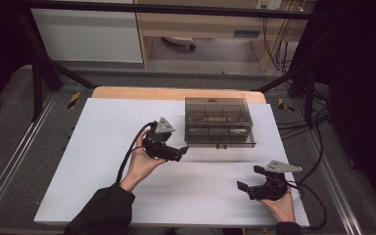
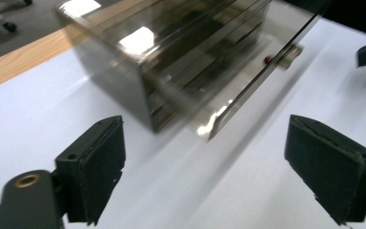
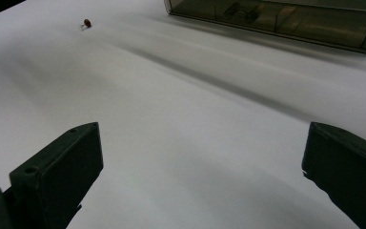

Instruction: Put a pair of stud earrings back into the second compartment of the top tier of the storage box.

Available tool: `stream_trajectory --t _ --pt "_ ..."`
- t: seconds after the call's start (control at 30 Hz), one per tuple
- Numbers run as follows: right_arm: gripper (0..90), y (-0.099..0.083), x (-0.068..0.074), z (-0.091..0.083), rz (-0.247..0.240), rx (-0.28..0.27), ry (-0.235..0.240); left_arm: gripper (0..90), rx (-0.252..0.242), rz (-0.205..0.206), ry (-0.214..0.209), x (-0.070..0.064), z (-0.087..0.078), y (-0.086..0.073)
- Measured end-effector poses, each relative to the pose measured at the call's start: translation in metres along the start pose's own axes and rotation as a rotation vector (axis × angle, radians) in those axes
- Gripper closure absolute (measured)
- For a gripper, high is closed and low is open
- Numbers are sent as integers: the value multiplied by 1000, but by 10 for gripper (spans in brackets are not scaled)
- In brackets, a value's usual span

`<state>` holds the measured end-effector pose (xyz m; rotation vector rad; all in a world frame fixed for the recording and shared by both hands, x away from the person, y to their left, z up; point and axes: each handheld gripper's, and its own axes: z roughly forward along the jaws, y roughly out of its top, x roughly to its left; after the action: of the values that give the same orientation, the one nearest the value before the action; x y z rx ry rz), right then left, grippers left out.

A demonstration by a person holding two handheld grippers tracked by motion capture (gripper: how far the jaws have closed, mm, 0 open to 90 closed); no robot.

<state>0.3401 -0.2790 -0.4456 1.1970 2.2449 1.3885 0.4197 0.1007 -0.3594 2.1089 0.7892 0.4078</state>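
In the high view, a smoke-tinted clear plastic compartment box sits on the white table in the upper middle of the frame, its interior split into several compartments and its lid looking slightly raised along the front edge. The left tool is held in a hand in the middle of the frame, just beside the box's lower left corner, with its tips pointing right toward the box front. The right tool is held at the lower right of the frame, well apart from the box, with its jaws spread wide and nothing between them. In the left gripper view, the left tool shows both black jaws standing far apart at the lower left and lower right, holding nothing; the box lies in the upper middle of the frame, blurred, with its lid edge jutting out toward the jaws, and a small red spot shows near the latch. In the right gripper view, the right tool has its jaws wide apart and empty over bare table, the box lies along the upper right edge of the frame, and a small reddish-brown object rests on the table at the upper left, well apart from the box.
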Motion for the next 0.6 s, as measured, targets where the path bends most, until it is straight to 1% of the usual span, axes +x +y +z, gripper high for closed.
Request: stream_trajectory --t 0.03,0.07,0.1,0.13,0.2,0.27,0.3,0.33,0.37,0.4,0.43,0.47,0.53,0.57,0.6 --pt "6 0 0 0 -2 0 -1 121 2 -6 6 3 -1 -4" --pt "6 0 0 0 -2 0 -1 114 2 -6 6 3 -1 -4" --pt "6 0 0 0 0 2 -1 108 10 -13 13 6 -2 -10" --pt "6 0 0 0 -1 2 0 105 16 -31 22 11 -3 -18" --pt "6 0 0 0 0 3 -1 104 37 -41 39 16 -3 -28" --pt "6 0 0 1 0 3 0 106 54 -49 50 21 -3 -35" --pt "6 0 0 1 0 3 0 108 54 -49 50 21 -3 -35" --pt "6 0 0 1 0 4 -1 109 72 -56 62 25 -3 -43" --pt "6 0 0 1 0 4 -1 109 79 -62 65 26 -3 -46" --pt "6 0 0 1 0 4 -1 111 79 -62 65 26 -3 -46" --pt "6 0 0 1 0 4 -1 111 85 -69 70 29 -3 -50" --pt "6 0 0 1 0 5 -1 124 92 -73 82 31 -2 -56" --pt "6 0 0 1 -3 6 -1 148 102 -85 94 33 -1 -64" --pt "6 0 0 1 -3 6 -1 158 102 -85 94 33 -1 -64" --pt "6 0 0 1 -4 7 -1 173 116 -88 103 34 0 -68"
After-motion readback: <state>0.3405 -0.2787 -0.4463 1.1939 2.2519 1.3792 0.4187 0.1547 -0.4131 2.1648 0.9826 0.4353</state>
